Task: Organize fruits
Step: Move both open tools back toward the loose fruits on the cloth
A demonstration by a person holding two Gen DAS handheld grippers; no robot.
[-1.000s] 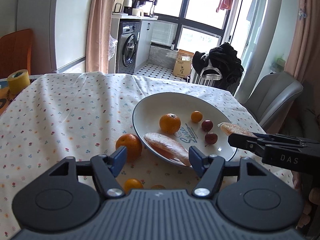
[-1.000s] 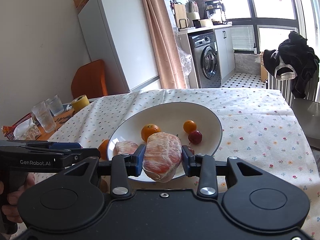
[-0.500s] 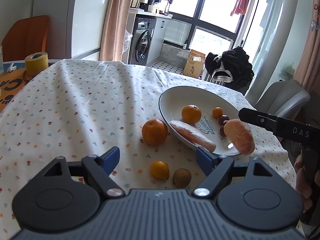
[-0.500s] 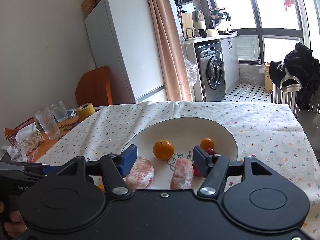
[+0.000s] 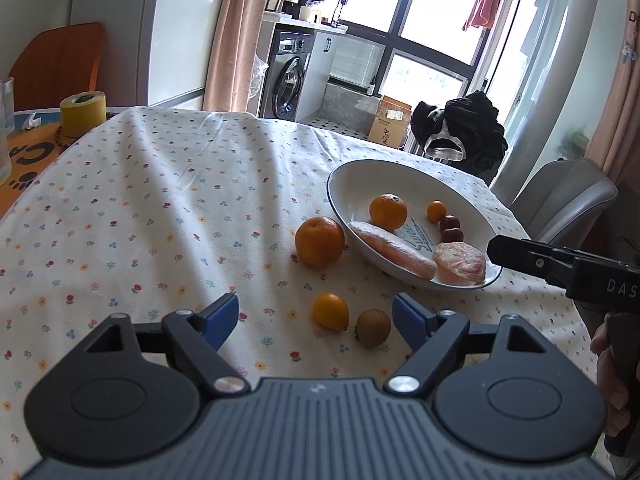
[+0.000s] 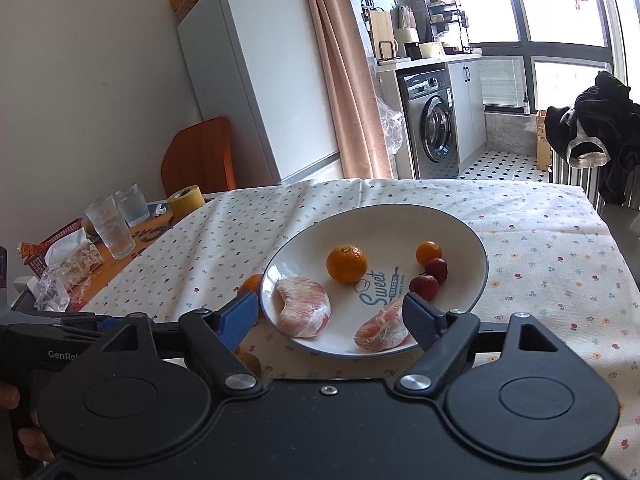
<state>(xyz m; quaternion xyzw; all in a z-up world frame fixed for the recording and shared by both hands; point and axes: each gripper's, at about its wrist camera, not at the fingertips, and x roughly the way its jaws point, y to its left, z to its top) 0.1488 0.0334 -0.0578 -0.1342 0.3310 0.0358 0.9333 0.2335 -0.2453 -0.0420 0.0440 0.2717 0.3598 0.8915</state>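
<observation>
Six fruits fill the plate (image 6: pixel 478 280) (three lie outside); both grippers' fingers (image 5: pixel 218 314) gape empty.

The tablecloth (image 5: pixel 160 208) was cream, scattered with small red, blue and yellow flowers. At right of centre the plate (image 6: pixel 460 236) was white with a dark blue rim and teal "Sweet" lettering. On it lay an orange mandarin (image 6: pixel 346 263), two dark red fruits (image 6: pixel 430 277) and pale pink peeled segments (image 6: pixel 304 306). At upper left stood a yellow tape roll (image 5: pixel 83 113).
</observation>
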